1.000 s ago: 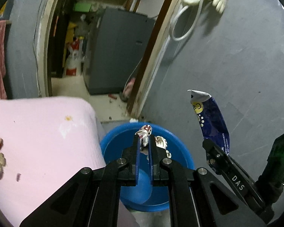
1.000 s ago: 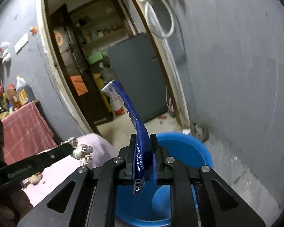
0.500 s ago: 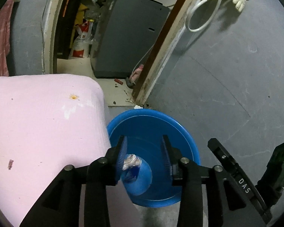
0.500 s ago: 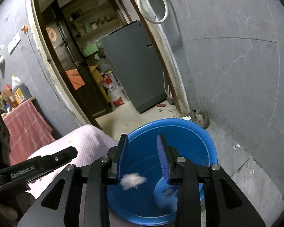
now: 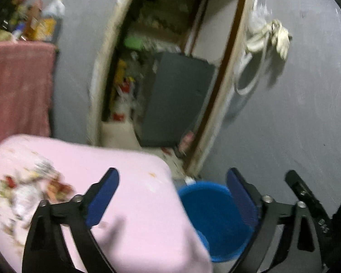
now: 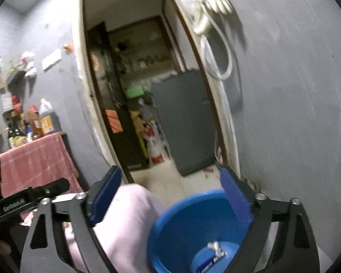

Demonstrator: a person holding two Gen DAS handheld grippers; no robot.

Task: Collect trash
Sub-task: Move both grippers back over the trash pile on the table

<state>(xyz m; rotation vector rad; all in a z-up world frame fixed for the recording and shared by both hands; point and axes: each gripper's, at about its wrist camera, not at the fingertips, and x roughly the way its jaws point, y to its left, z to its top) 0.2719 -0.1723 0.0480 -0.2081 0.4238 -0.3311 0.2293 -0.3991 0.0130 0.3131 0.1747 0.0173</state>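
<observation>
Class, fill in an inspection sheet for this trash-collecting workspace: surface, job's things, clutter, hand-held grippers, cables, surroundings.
Surface: pink cloth-covered surface, blurred; small stains.
Job's things: blue bucket on the floor beside the surface; blue wrapper and a crumpled pale piece lie inside it. Scattered wrappers are on the pink surface.
Clutter: bottles on a shelf above a red checked cloth.
Grippers: left hand-held gripper and right hand-held gripper open, jaws just opened, nothing between them.
Cables: white hose coiled on the wall with a pale glove.
Surroundings: grey wall, open doorway, grey cabinet beyond.
</observation>
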